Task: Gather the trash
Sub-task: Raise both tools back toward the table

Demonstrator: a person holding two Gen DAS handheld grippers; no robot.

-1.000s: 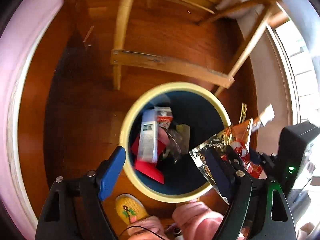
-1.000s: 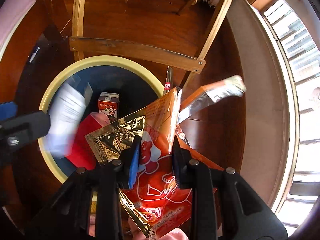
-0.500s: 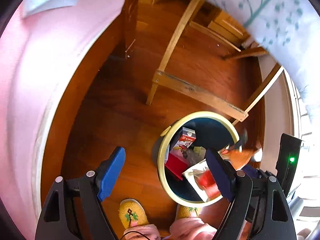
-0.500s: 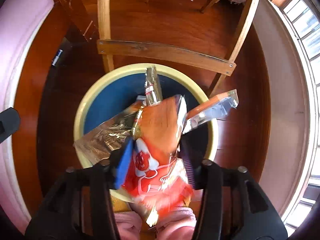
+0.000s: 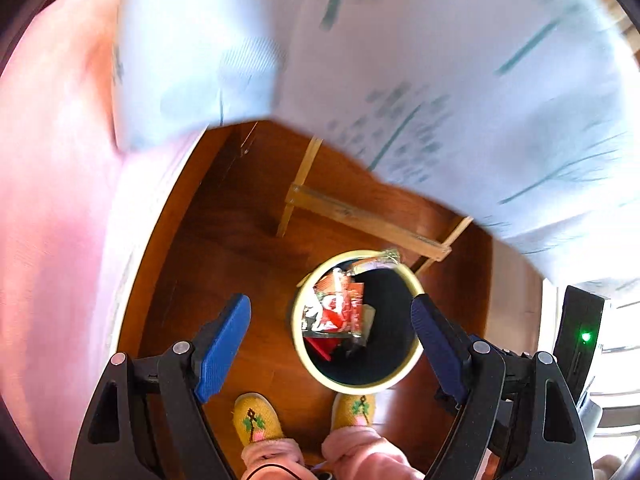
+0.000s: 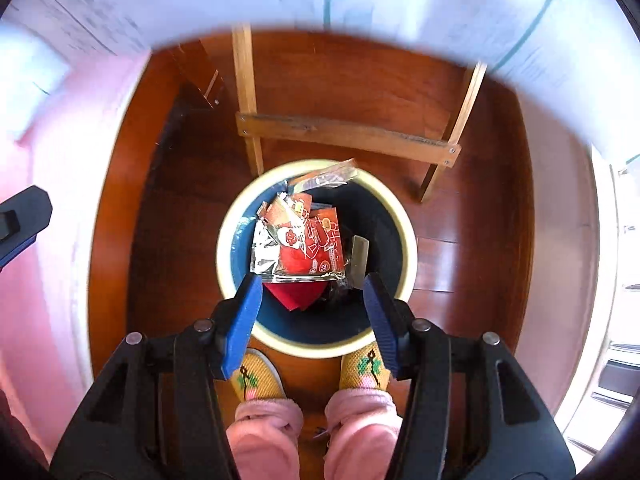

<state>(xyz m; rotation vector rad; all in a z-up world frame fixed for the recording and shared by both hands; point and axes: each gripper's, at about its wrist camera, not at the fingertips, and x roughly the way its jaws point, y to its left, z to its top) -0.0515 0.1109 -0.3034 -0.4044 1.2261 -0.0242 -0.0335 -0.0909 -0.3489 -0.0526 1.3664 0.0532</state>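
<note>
Wood floor [image 6: 160, 240] below me, round bin [image 6: 404, 240] at the person's slippers [image 6: 260, 376]. Red snack wrapper [image 6: 312, 248] lies inside the bin on other trash. Right hand-held gripper [image 6: 312, 312] is spread, empty; left hand-held gripper [image 5: 332, 344] is wide apart, holding nothing.

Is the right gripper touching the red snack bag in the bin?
Apart. In the right wrist view the right gripper stands open and empty above the bin, where the red snack bag lies.
</note>
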